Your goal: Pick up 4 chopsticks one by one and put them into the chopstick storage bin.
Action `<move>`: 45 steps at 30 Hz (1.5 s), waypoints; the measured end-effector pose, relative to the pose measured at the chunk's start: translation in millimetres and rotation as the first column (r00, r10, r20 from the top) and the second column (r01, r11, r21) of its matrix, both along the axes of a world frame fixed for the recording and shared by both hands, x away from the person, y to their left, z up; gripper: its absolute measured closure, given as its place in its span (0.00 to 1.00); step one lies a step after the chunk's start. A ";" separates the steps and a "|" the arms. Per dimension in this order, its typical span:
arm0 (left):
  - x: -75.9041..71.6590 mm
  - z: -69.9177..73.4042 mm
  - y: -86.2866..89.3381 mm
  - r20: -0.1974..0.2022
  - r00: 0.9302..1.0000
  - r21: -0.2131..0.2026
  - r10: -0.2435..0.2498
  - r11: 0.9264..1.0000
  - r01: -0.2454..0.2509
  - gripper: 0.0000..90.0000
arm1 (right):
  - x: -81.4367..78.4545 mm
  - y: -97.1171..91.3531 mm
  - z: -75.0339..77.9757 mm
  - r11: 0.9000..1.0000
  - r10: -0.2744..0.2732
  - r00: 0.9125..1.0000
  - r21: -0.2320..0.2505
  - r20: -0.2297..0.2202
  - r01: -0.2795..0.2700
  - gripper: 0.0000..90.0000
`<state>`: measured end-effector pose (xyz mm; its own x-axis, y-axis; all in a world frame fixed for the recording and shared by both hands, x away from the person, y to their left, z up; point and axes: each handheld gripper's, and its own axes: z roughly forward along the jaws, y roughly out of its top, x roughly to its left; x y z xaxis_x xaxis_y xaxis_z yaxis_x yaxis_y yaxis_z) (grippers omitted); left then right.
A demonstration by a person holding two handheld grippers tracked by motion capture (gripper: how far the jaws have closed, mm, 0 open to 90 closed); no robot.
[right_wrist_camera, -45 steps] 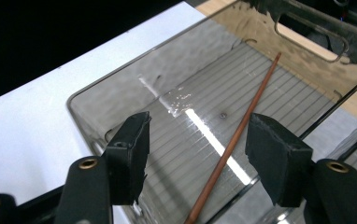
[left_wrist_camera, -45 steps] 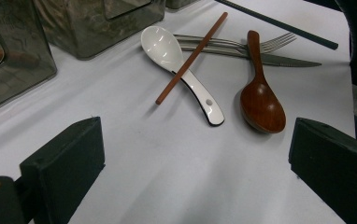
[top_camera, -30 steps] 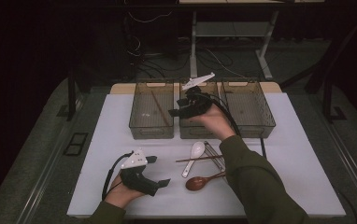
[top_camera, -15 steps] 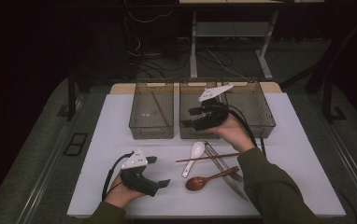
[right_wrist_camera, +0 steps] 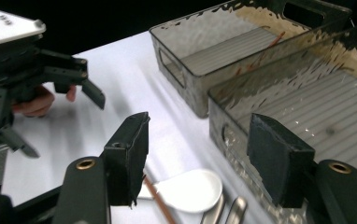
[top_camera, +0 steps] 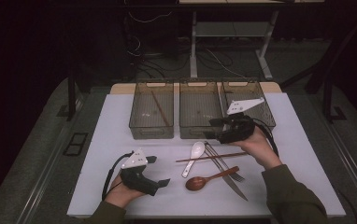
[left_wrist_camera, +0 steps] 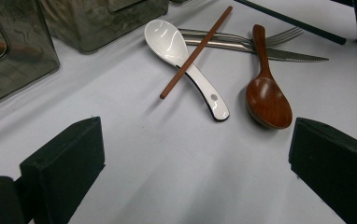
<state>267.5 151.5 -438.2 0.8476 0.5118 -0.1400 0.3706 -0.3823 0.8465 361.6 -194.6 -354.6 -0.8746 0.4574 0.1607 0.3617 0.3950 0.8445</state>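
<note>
A small pile of cutlery lies on the white mat: a white ceramic spoon (top_camera: pixel 193 157) with a wooden chopstick (top_camera: pixel 211 157) across it, a wooden spoon (top_camera: pixel 209 178), a fork (top_camera: pixel 223 163) and a knife (top_camera: pixel 230 182). My right gripper (top_camera: pixel 211 129) hovers open just beyond the pile, in front of the middle bin (top_camera: pixel 200 133), with nothing between its jaws. In the right gripper view the white spoon (right_wrist_camera: pixel 190 189) and chopstick (right_wrist_camera: pixel 160 205) lie below the jaws. My left gripper (top_camera: pixel 159 171) rests open on the mat, facing the white spoon (left_wrist_camera: pixel 186 60) and wooden spoon (left_wrist_camera: pixel 266 93).
Three smoky clear bins stand side by side at the far edge of the mat. The left bin (top_camera: pixel 151 133) holds one chopstick (top_camera: pixel 160 108). The right bin (top_camera: pixel 260 114) sits behind my right hand. Bare mat lies around the left gripper.
My right gripper has come from above the middle bin toward the near side and rightward, dropping slightly to hover by the cutlery. The left gripper has stayed put.
</note>
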 end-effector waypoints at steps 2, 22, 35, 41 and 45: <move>-0.2 0.1 -0.2 -0.001 1.000 0.005 -0.002 1.000 0.002 0.03 | -5.4 -5.4 -3.7 1.000 -0.003 1.000 -0.001 0.004 0.003 0.43; -1.6 1.4 -0.8 0.002 1.000 0.004 -0.013 1.000 0.013 0.03 | -20.5 -38.6 -37.6 0.990 0.004 1.000 -0.144 -0.011 -0.006 0.50; -1.3 0.4 -0.9 0.002 1.000 0.009 -0.015 1.000 0.015 0.03 | -7.5 -37.9 -68.0 0.966 0.020 0.996 -0.254 -0.083 -0.040 0.58; -1.4 0.2 -1.5 0.001 1.000 0.011 -0.016 1.000 0.016 0.03 | -5.7 -35.7 -71.3 0.965 0.038 0.994 -0.256 -0.098 -0.062 0.59; -1.6 0.2 -1.7 0.001 1.000 0.011 -0.018 1.000 0.018 0.03 | -4.5 -33.7 -75.6 0.958 0.042 0.994 -0.279 -0.100 -0.069 0.62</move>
<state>265.9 149.8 -438.0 0.8567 0.4982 -0.1338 0.3630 -0.3980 0.8425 357.1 -228.3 -430.2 -0.8872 0.4471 0.1136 0.4038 0.6335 0.6600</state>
